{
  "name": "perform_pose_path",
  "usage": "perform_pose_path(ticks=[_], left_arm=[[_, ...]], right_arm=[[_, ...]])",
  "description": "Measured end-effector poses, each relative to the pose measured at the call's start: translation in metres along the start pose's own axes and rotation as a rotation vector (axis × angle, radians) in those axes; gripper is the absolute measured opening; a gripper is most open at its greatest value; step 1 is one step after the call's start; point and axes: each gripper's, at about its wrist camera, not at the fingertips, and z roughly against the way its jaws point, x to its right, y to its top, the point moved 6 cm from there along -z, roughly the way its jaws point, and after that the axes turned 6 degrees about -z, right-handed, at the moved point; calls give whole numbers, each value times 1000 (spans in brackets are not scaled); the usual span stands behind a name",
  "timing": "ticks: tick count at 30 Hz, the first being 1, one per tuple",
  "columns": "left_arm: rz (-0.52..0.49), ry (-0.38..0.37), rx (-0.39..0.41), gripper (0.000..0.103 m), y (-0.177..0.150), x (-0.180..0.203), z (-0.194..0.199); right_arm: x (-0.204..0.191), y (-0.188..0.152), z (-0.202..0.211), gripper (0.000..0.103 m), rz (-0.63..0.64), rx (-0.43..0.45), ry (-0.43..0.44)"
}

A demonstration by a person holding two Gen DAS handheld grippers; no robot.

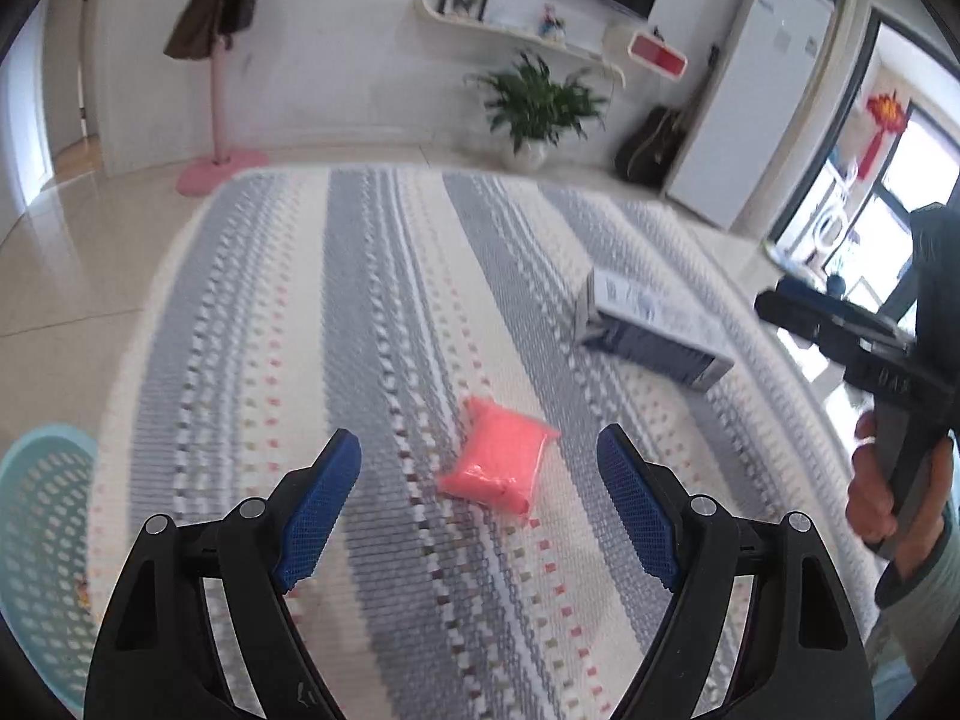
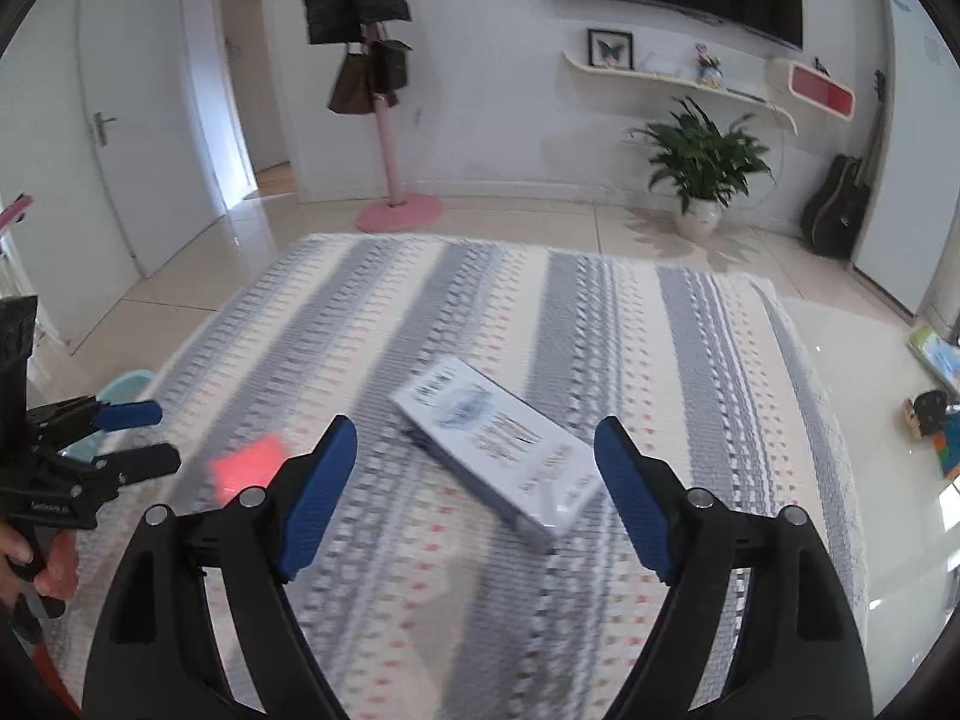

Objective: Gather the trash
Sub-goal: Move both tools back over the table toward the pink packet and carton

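Left wrist view: the pink packet [image 1: 498, 459] lies on the striped rug [image 1: 372, 300], straight ahead of the left gripper [image 1: 480, 504] and framed between its blue pads, which stand wide apart with nothing in them. The packet's long axis runs roughly along the gripper's line of sight, tilted a little to the right. Farther off toward the rug's right edge lies the white and blue box [image 1: 651, 324], its long axis slanting toward that edge.

In the right wrist view the same box [image 2: 504, 444] sits ahead between the tips of the right gripper [image 2: 474, 498], diagonal to the fingers; those jaws too are spread wide and hold nothing. So each hand is nearer its own piece: left for the packet, right for the box.

Beside the rug's left edge stands the light blue perforated basket [image 1: 42, 540]; what it holds I cannot tell.
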Motion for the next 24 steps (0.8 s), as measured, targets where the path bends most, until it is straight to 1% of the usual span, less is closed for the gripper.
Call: perform_pose_path(ticks=[5,8,10,13,16,18,20,22,24], left_arm=[[-20,-23,-49,77,-15,19,-32],[-48,-14,-71,77,-22,28,-45],[-68,5,-88,74,-24,31,-53],[-80,23,-109,72,-24,32,-60],[-71,26,-104,72,-22,32,-63],[-47,10,-101,72,-21,29,-62],[-18,-17,-98,72,-21,25,-58],[-15,-1,-92,72,-19,21,-55],[-15,2,-90,72,-16,21,-56]], right_arm=[[31,-5,-34,77,-40,-35,-35],[39,-6,-52,77,-64,-69,-17],[40,-9,-58,77,-69,-85,-2],[42,-10,-66,77,-80,-114,23],[37,-16,-66,77,-73,-136,51],[31,-22,-64,77,-66,-151,72],[23,-30,-59,77,-56,-170,115],[10,-40,-53,77,-38,-202,181],[-1,-45,-46,77,-5,-192,184]])
